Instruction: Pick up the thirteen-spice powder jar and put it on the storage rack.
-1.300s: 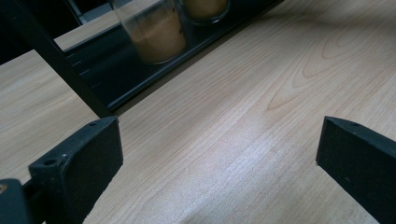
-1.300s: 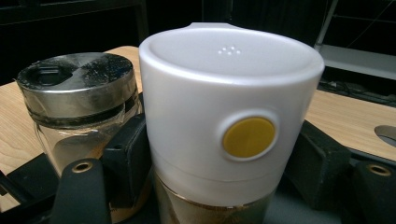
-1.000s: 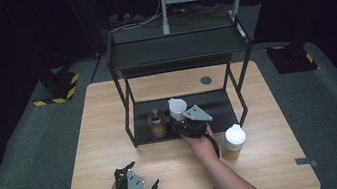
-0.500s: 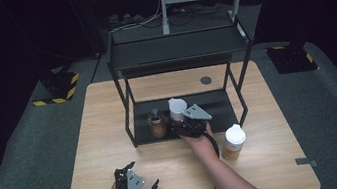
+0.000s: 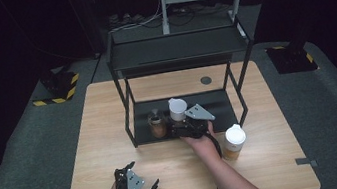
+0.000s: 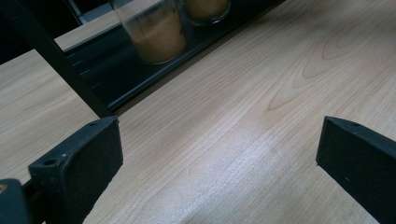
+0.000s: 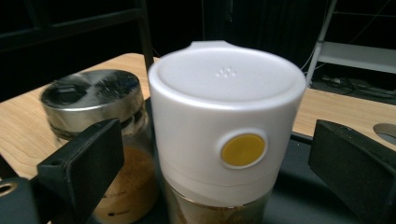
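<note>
Now | white-capped jar [image 7: 226,135] between right claw [image 7: 215,177] jaws | jaws just opened, clear

Left gripper [image 6: 219,154], black jaws spread wide above the pale wooden tabletop [image 6: 261,121]. Beyond, two clear glass jars of brown powder [image 6: 156,30] stand on a black metal rack's lower shelf [image 6: 116,79].

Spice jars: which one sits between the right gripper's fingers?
The white-capped jar with the yellow dot, on the rack's lower shelf. The steel-lidded jar stands beside it; another white-lidded jar stands on the table.
</note>
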The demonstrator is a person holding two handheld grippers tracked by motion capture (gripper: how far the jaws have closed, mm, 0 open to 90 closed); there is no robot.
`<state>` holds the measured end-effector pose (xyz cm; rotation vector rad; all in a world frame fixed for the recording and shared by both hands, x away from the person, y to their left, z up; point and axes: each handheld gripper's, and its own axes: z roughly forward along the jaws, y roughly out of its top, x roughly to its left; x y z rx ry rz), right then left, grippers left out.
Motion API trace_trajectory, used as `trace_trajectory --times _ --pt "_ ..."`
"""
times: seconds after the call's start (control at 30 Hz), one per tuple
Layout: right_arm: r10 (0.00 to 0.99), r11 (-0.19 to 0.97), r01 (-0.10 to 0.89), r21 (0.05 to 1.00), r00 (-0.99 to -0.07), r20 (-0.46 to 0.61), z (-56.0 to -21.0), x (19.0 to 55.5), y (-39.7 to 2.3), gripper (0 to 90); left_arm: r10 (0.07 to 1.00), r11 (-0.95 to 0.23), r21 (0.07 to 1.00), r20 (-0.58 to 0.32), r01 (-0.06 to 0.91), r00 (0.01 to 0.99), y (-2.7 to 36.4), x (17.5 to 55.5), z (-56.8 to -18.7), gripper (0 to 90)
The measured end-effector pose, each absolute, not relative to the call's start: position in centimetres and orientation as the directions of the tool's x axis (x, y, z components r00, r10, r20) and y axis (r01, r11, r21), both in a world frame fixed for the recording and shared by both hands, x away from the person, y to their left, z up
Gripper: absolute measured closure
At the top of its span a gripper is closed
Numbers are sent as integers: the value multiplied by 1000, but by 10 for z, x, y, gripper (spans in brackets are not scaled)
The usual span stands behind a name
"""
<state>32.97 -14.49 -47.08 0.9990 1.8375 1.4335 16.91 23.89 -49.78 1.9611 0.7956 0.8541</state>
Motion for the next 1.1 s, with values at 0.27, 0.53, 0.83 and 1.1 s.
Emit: trace_trajectory --times 0.27,0.53,0.83,1.1 --pt "836 133 180 975 -549 -12 -466 319 -148 0 779 -455 865 271 213 565 238 169 -498 9" --pt "824 136 163 977 -566 -20 -464 306 -151 0 778 -458 863 273 213 565 237 169 -498 9" --pt "809 155 156 975 -587 -35 -463 291 -157 0 775 -466 859 280 213 567 236 169 -497 9" --pt "786 167 144 975 -617 -43 -464 276 -164 0 773 -468 857 281 213 568 236 169 -497 9"
